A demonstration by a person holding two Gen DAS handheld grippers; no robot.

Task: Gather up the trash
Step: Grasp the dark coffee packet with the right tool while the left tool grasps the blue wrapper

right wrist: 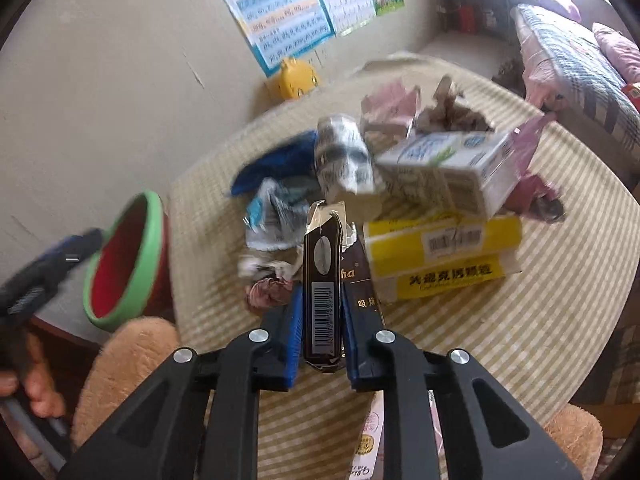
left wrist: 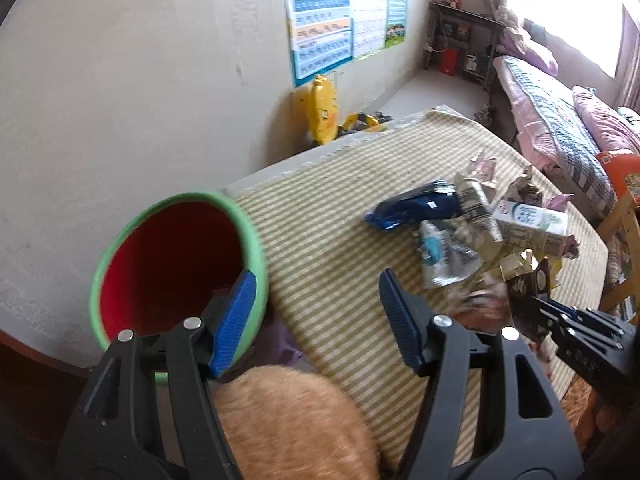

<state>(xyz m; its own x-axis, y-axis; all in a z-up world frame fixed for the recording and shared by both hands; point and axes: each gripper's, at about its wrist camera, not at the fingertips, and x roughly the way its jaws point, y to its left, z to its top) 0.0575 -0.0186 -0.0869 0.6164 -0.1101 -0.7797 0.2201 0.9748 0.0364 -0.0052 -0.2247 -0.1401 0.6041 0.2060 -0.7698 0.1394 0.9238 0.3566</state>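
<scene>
Dark cigarette pack (right wrist: 323,300) is clamped in the right gripper (right wrist: 320,344) (left gripper (left wrist: 316,320) gapes empty), bin (left wrist: 176,272) unfilled, far litter pile (left wrist: 472,232) remaining.

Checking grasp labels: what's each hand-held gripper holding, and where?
Right hand-held gripper: dark cigarette pack, pinched across its barcode end. Left hand-held gripper: nothing.

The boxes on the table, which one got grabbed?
The dark brown box with the barcode: the right gripper is shut on it. The yellow box and the white carton lie untouched.
</scene>
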